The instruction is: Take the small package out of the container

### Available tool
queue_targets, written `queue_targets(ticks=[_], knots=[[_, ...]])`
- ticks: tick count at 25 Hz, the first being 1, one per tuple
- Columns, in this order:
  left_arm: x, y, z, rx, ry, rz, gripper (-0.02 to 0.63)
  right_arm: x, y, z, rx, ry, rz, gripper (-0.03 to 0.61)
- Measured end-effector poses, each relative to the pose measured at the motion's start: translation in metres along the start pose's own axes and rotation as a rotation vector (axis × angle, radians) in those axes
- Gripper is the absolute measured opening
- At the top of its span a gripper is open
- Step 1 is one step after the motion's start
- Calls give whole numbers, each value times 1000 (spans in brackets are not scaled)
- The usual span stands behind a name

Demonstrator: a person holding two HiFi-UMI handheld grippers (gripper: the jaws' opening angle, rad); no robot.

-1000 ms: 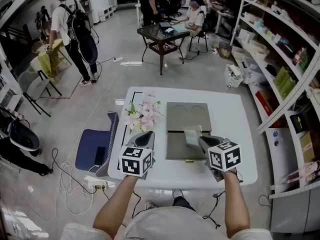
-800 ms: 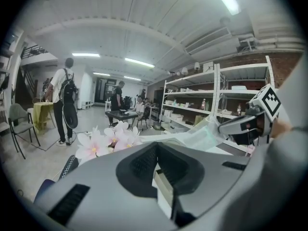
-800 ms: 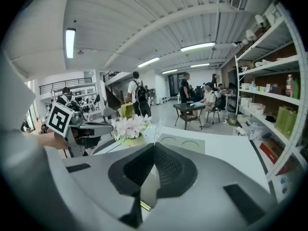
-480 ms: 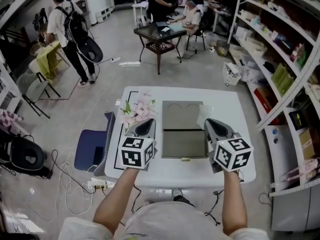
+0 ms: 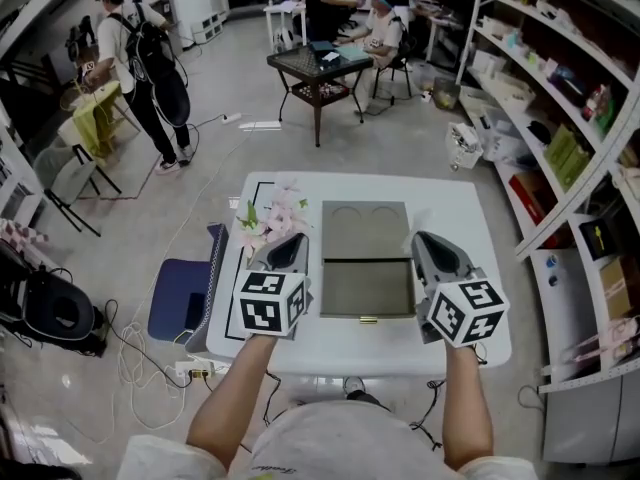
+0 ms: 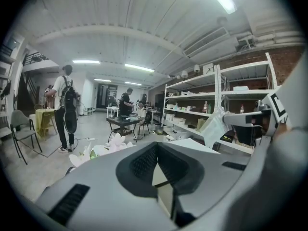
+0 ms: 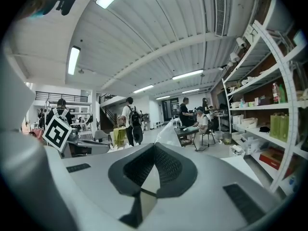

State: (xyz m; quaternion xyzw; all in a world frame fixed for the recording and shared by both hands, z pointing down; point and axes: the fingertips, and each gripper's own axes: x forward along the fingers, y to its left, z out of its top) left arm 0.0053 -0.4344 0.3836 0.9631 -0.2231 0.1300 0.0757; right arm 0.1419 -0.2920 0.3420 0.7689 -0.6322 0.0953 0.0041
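Observation:
A grey container [image 5: 366, 290] lies open on the white table [image 5: 460, 218], its lid [image 5: 365, 230] folded back flat and its tray bare. My right gripper [image 5: 425, 240] hovers just right of the container, shut on the small translucent package [image 7: 166, 130]. The package sticks up past the jaw tips of the right gripper [image 7: 155, 146]. In the left gripper view the package [image 6: 215, 128] hangs from the right gripper above the table. My left gripper [image 5: 292, 240] is held at the container's left side, shut with nothing in it.
Pale artificial flowers [image 5: 272, 223] lie on the table by the left gripper. A blue seat [image 5: 185, 298] stands left of the table and cables trail on the floor. Shelving [image 5: 570, 158] runs along the right wall. A person with a backpack [image 5: 140, 58] stands at the far left.
The right gripper has lifted the package up from over the container and carried it to the right of it. The left gripper has stayed beside the container.

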Motion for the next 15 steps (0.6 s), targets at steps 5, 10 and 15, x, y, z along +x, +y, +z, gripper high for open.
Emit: queue_targets(ticks=[5, 10, 15], knots=[[1, -1, -4, -7, 6, -7, 2, 2, 0, 0, -3, -6, -2, 6], [1, 0, -4, -10, 7, -2, 2, 4, 1, 2, -4, -13, 3, 6], [1, 0, -5, -11, 9, 0, 2, 6, 1, 0, -6, -8, 7, 6]])
